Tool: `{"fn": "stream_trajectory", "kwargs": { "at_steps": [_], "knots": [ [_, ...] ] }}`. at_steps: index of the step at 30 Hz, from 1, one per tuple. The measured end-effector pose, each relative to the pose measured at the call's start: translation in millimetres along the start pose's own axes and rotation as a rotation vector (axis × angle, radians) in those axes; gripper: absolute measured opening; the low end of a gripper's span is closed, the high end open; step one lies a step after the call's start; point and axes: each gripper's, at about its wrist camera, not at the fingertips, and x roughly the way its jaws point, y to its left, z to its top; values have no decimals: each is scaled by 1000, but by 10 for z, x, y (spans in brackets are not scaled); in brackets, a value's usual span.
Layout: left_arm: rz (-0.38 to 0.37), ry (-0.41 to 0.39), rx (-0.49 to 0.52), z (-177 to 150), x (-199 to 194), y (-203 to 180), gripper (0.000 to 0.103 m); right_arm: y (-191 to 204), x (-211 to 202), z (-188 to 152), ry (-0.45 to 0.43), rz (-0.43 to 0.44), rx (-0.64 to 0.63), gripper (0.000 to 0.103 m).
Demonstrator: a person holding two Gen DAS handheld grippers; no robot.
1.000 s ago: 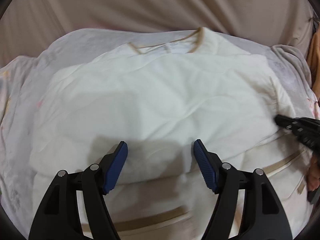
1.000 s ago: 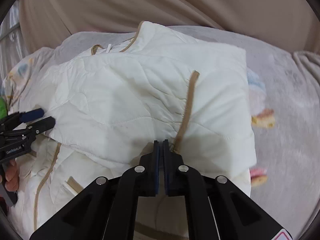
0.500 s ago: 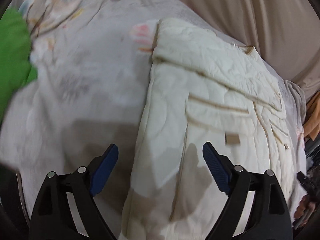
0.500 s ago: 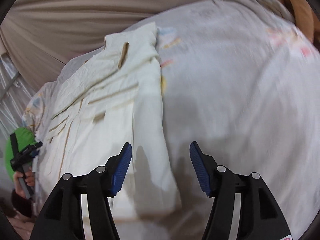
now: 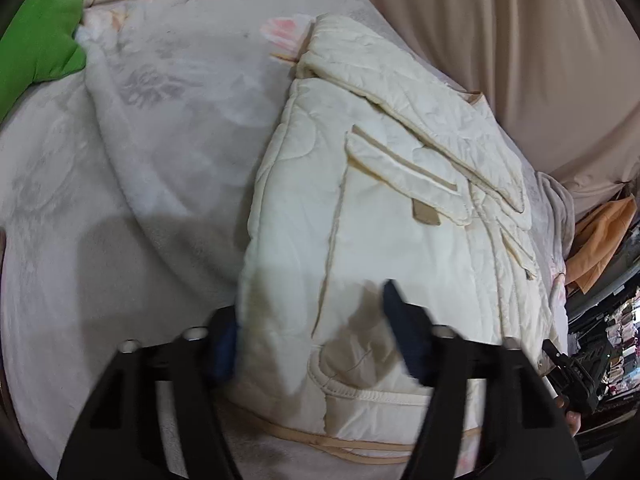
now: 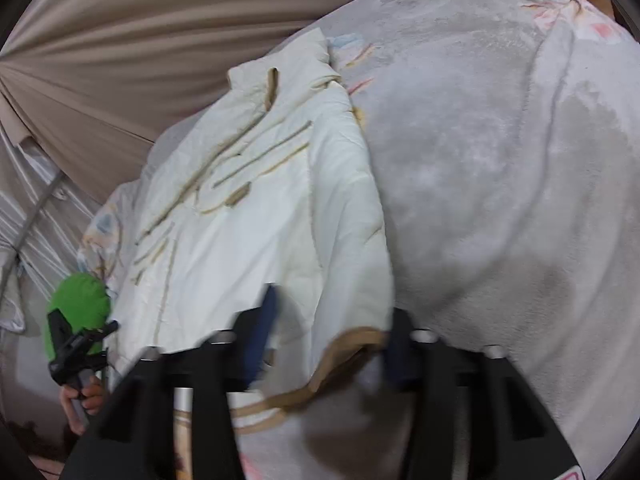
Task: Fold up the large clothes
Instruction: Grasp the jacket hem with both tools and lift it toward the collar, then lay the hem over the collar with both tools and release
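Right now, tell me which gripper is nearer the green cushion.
Left. The left gripper straddles the cream quilted jacket's edge on the side facing the green cushion; the right gripper straddles the opposite edge.

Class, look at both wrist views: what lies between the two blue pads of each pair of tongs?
In each view, an end of the folded cream jacket. The left tongs and right tongs both stand open, straddling a jacket corner lying on the grey blanket.
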Motion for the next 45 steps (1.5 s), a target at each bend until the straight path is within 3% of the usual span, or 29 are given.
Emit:
{"fn": "stream_trajectory", "kwargs": {
  "at_steps": [2,5,8,14,19,22,25,29,32,35,41,45],
  "knots": [
    [-9,-18,25,19,-84,-61,22,99,-115,7,-46,21,-33,15],
    [-44,-65,56,52,-319,-138,14,278,-366,27,-109,94,-86,12],
    [-99,-130,102,60,-680,-278,10,483,-645,24,-147,189,-150,10],
    [-246,-298,135,11,-1591,-461,10,866,-1389,-79,-277,301,-310,9],
    [-278,-439,144,214,-1956,-552,11,935,-1794,157,-429,410,-277,9],
    [-250,-433,160,511,-1780,-636,11,943,-1598,500,-457,354,-241,9],
    [-171,-374,158,868,-1300,-738,11,878,-1060,944,-392,269,-163,10],
    [10,-281,148,1379,-376,-776,11,683,-182,1441,-292,153,-79,10],
    [131,-197,130,1602,287,-673,13,544,381,1627,-231,63,-37,11],
    [183,-120,117,1657,841,-513,14,338,907,1713,-163,-14,7,12],
    [245,-177,214,1542,1119,-546,14,-15,1297,1727,-100,58,104,12],
    [192,-230,197,1499,1105,-474,14,-84,1342,1694,-97,106,129,12]
  ]
}}
